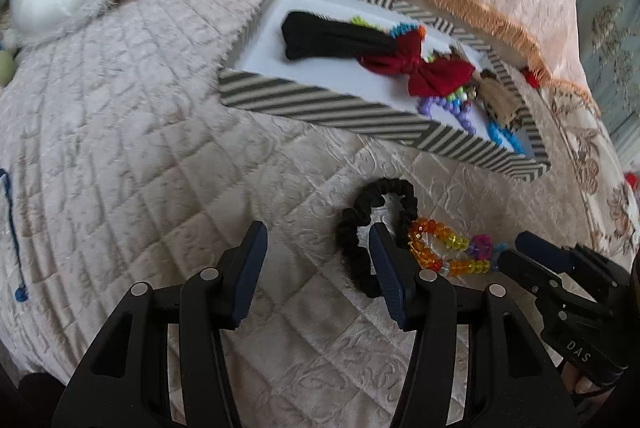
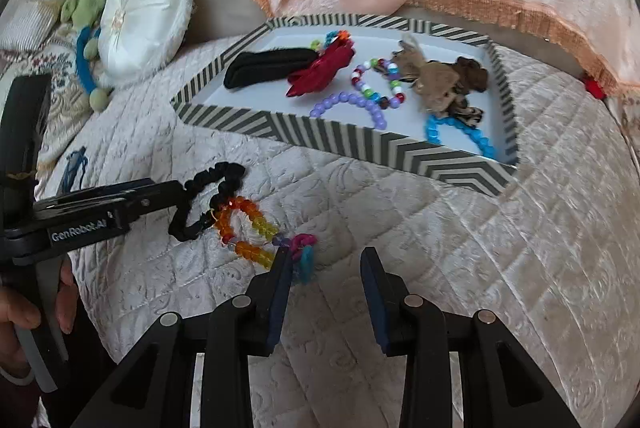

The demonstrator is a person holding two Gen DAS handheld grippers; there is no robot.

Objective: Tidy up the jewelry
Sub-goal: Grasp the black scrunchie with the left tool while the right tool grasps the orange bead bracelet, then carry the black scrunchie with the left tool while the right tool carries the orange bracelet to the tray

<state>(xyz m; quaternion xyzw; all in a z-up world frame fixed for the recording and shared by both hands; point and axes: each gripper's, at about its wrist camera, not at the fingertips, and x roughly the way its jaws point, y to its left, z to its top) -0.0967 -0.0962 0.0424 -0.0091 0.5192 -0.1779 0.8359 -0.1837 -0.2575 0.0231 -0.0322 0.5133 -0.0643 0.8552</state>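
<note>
faceted amber bead bracelet (image 2: 248, 228) touching ruched black scrunchie (image 2: 208, 200), quilted bedspread (image 2: 440, 268)

**Both grippers angled down, jaws apart**

Left gripper (image 1: 318, 234): pitched steeply downward, jaws standing apart, nothing pressed between the pads. Right gripper (image 2: 326, 260): same downward pitch, jaws apart with a narrower gap, pads bare. In the right wrist view a hand (image 2: 28, 312) wraps the left gripper's handle, fingers curled round it. The two grippers sit close, side by side.
</note>
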